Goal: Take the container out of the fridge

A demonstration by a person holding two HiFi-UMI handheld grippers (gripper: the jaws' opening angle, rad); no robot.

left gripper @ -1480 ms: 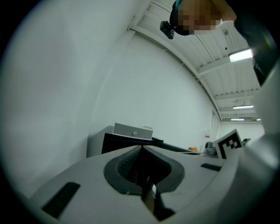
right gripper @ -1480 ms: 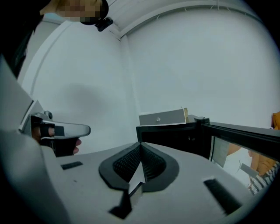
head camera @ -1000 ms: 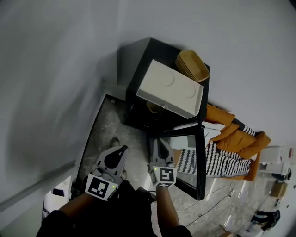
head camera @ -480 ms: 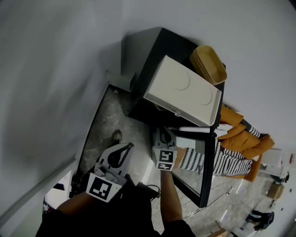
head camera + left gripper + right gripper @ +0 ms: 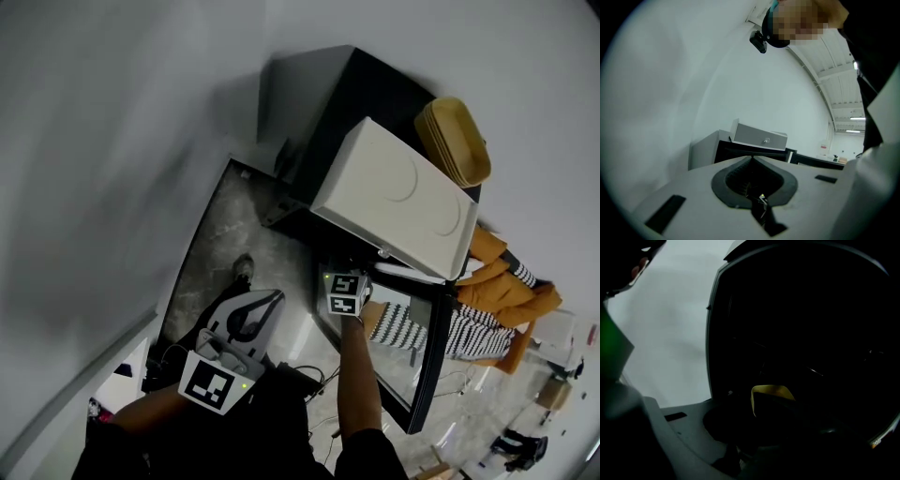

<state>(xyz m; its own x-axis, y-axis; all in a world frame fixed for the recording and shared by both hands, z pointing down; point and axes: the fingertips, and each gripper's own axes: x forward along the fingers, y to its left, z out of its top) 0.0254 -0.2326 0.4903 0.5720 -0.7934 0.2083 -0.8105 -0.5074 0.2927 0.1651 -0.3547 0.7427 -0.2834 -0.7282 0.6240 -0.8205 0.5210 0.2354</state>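
Right gripper (image 5: 344, 286) reaches into the dark fridge (image 5: 375, 84). The yellow container (image 5: 771, 393) sits just ahead, at its twelve o'clock. Shadow hides the jaws' state. Left gripper (image 5: 275, 297) has its jaws together, holding nothing. The container looks light, thin plastic; pinch its rim.

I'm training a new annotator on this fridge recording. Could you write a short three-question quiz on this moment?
1. True or false: the left gripper is inside the fridge.
2. What colour is the container ahead of the right gripper? A yellow, B red, C blue.
3. Fill in: the fridge's door stands ____.
Key: 1 false; 2 A; 3 open.
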